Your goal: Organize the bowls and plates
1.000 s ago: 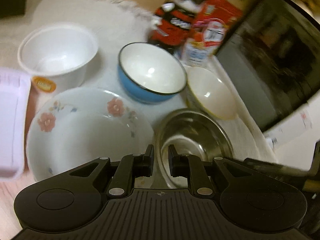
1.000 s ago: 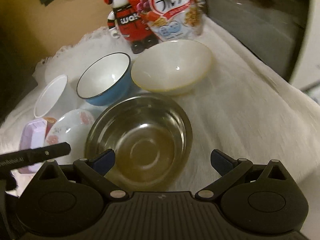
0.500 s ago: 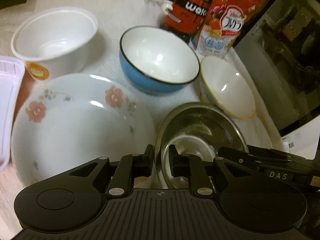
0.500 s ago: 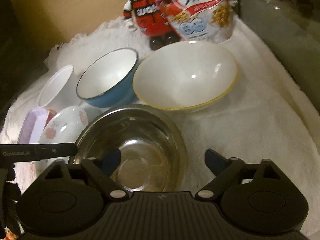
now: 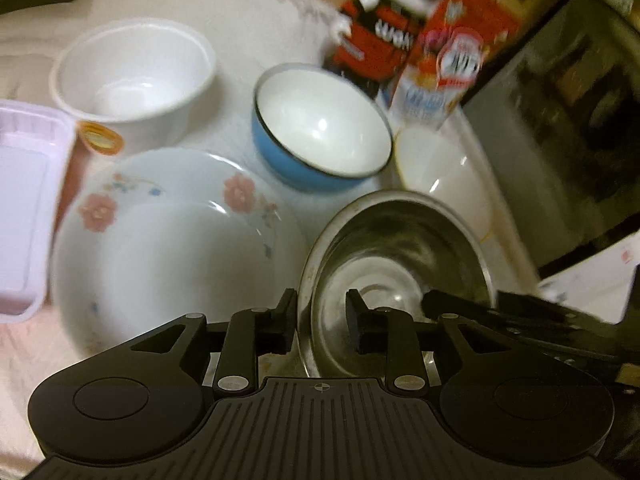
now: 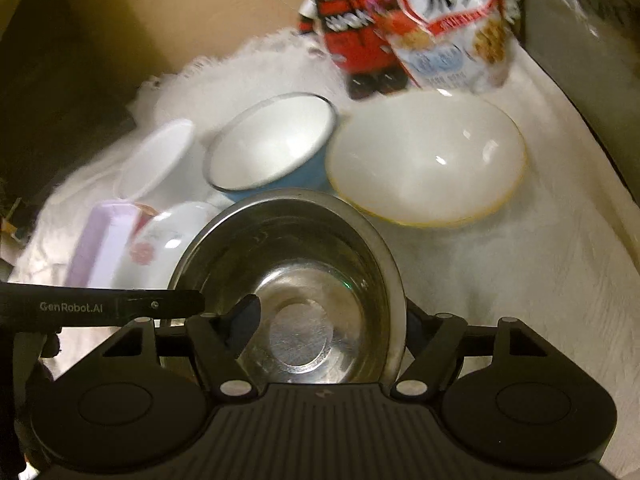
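A steel bowl (image 5: 400, 256) (image 6: 296, 264) sits nearest on the white cloth. My left gripper (image 5: 320, 320) straddles its left rim with a small gap, one finger outside and one inside. My right gripper (image 6: 332, 320) is open across the bowl's near rim, one finger inside and one outside at the right. A floral plate (image 5: 168, 240) (image 6: 160, 240) lies left of the bowl. A blue bowl (image 5: 320, 136) (image 6: 272, 148), a cream bowl with a yellow rim (image 5: 444, 176) (image 6: 428, 160) and a white plastic bowl (image 5: 132, 72) (image 6: 156, 156) stand behind.
A pale purple tray (image 5: 24, 204) (image 6: 100, 240) lies at the far left. A red figure (image 6: 352, 32) and a cereal bag (image 6: 452, 24) stand at the back. A dark appliance (image 5: 560, 120) borders the right side.
Both grippers have moved in on the steel bowl. The right gripper's fingers have narrowed around its rim. The bowl looks tilted and closer in both views.
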`<state>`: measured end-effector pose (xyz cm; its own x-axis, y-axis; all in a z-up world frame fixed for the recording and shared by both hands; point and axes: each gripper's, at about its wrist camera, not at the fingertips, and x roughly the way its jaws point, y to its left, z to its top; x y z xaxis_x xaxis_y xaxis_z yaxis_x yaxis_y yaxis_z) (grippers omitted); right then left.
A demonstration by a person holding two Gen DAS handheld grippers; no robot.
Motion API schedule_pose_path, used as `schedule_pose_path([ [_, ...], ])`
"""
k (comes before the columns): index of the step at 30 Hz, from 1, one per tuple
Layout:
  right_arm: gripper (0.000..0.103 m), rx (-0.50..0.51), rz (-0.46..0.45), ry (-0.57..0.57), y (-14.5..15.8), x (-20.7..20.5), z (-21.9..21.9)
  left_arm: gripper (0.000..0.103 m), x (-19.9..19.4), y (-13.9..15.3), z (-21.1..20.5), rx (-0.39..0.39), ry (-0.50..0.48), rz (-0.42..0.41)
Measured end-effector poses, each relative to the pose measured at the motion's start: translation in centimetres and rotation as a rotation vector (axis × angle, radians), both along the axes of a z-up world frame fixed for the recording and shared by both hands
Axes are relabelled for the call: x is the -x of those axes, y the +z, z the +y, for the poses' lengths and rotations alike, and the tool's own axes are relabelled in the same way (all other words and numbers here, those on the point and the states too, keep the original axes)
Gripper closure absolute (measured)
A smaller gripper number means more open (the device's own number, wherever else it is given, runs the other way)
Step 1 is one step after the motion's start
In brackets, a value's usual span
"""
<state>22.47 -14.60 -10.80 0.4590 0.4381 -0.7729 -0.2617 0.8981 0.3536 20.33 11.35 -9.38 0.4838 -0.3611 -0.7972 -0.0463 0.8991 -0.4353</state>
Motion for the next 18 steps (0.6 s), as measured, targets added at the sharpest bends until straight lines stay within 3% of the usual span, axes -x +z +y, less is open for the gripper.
schedule_pose_path([
  [6, 0.025, -0.066, -0.012, 0.075, 1.9, -0.3, 3.8, 0.074, 2.1, 2.4, 5.0, -0.017, 0.121, -0.086],
  [12, 0.025, -0.036, -0.041, 0.194, 1.1, -1.7, 10.3, 0.075, 1.3, -0.5, 9.5, -0.072, 0.219, -0.018],
  [18, 0.025, 0.083, -0.052, 0.26, -0.8, -2.4, 15.1, 0.079, 1.5, -1.5, 10.1, -0.174, 0.243, -0.011],
])
